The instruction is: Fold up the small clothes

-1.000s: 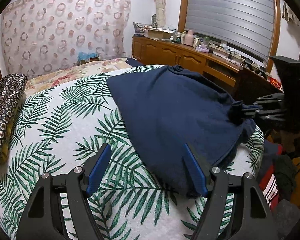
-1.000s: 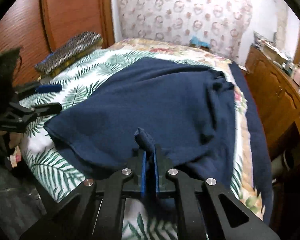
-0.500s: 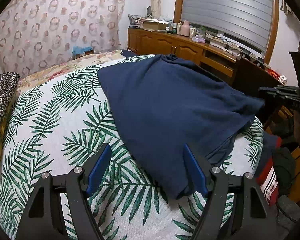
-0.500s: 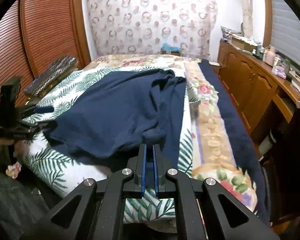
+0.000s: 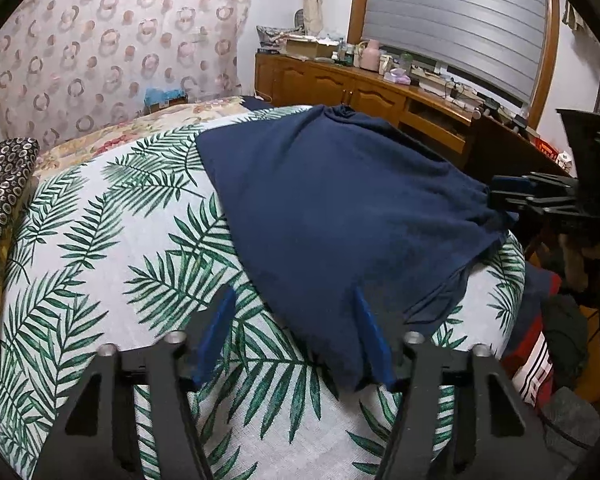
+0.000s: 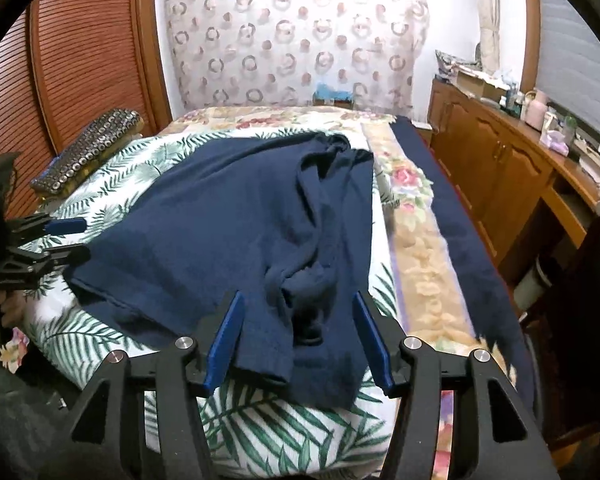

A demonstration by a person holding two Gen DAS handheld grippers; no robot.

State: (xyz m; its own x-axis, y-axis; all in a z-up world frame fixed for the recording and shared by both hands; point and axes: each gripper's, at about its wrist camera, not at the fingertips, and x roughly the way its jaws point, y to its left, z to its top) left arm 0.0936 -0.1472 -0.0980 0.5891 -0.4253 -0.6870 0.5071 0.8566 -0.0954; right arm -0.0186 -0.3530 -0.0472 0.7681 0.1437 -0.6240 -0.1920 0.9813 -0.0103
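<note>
A navy blue garment [image 5: 340, 216] lies spread on the palm-leaf bedspread [image 5: 100, 240]. In the right wrist view the garment [image 6: 236, 224] has a bunched, wrinkled strip along its right side. My left gripper [image 5: 294, 332] is open, its right finger over the garment's near corner. My right gripper [image 6: 298, 336] is open and empty, its fingers on either side of the garment's near bunched edge. Each gripper shows in the other's view: the right one [image 5: 540, 196] at the garment's far right corner, the left one [image 6: 56, 236] at its left corner.
A patterned cushion [image 5: 0, 208] lies at the bed's left edge by a slatted wooden wall [image 6: 80, 72]. A wooden sideboard [image 6: 512, 168] with clutter runs along the right. Clothes [image 5: 548, 340] lie piled on the floor beyond the bed's edge.
My right gripper, shut on a fold of the garment before, has opened and let it drop onto the bed. The left gripper stayed open and shifted slightly over the garment's corner.
</note>
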